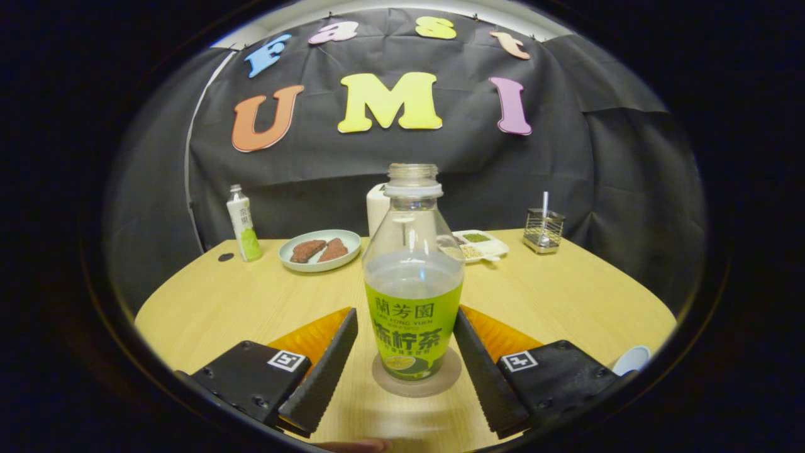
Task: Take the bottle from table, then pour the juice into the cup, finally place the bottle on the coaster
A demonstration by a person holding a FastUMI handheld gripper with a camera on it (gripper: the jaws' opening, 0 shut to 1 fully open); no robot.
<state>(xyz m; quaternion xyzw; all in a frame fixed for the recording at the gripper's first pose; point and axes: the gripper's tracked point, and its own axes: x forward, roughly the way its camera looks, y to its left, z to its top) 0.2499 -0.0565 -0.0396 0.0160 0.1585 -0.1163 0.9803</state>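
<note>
The bottle (413,283) stands upright on the coaster (416,381) at lower centre, between the spread claw (405,352) fingers, untouched.

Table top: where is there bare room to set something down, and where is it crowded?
Bare wood lies between the bottle on its coaster and the plate, and below the wire holder. The back edge is crowded. The open gripper flanks the bottle.

Staged booth: black cloth wall (402,163) behind wooden table (251,302) w/ food.
</note>
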